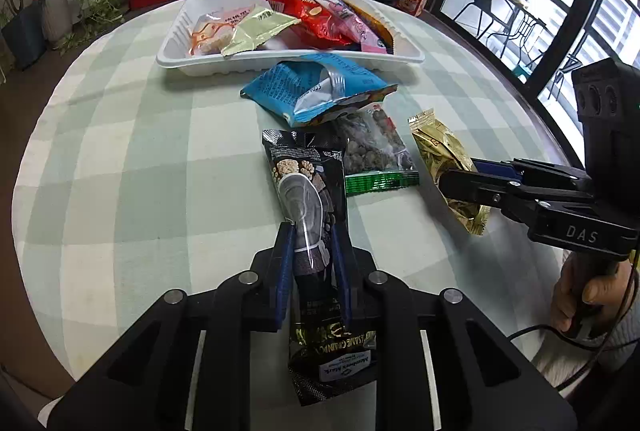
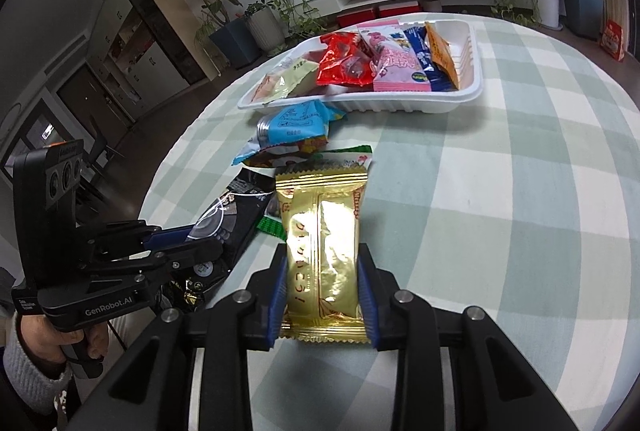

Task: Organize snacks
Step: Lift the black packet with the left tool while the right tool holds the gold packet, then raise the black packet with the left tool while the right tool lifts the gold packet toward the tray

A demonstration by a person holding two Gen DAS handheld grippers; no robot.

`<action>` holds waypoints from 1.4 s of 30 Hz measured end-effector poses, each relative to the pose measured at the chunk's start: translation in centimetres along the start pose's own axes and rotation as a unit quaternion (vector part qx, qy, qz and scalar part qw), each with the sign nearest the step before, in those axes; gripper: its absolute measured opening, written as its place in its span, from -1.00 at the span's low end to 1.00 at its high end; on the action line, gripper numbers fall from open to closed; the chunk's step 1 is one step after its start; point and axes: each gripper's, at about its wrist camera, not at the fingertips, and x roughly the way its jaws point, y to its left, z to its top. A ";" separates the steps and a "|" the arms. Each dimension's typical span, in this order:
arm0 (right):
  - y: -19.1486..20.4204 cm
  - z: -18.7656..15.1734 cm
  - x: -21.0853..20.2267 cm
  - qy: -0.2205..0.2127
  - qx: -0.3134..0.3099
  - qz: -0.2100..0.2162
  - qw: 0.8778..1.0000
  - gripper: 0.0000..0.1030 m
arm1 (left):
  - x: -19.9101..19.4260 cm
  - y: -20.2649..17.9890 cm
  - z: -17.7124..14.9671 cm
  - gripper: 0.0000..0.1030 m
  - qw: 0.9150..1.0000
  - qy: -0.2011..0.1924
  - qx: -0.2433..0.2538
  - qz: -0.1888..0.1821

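Left tool [image 1: 312, 251] pinches the black packet [image 1: 308, 183]; right tool [image 2: 322, 271] clamps the gold packet [image 2: 320, 231]; tray [image 1: 176, 47] well ahead.

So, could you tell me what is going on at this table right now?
A person is sorting snacks with a handheld gripper in each hand. The left gripper is shut on a black sesame snack packet, and the right gripper is shut on a gold packet. A blue packet and a green-edged packet lie loose on the checked tablecloth. The white tray beyond them already holds several snacks.
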 end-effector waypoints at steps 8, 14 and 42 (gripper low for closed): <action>-0.5 -0.2 -0.9 -0.008 0.019 0.009 1.000 -0.33 | -1.0 -0.3 -0.6 -0.72 1.000 -0.005 -0.002 -0.013; -0.9 -0.3 -1.6 -0.015 0.034 0.021 0.999 -0.33 | -1.6 -0.3 -0.9 -0.75 1.000 -0.008 -0.008 -0.027; -1.6 -0.3 -2.3 -0.018 0.060 0.039 0.997 -0.29 | -0.3 -1.2 -2.2 -0.19 0.998 0.035 0.001 -0.060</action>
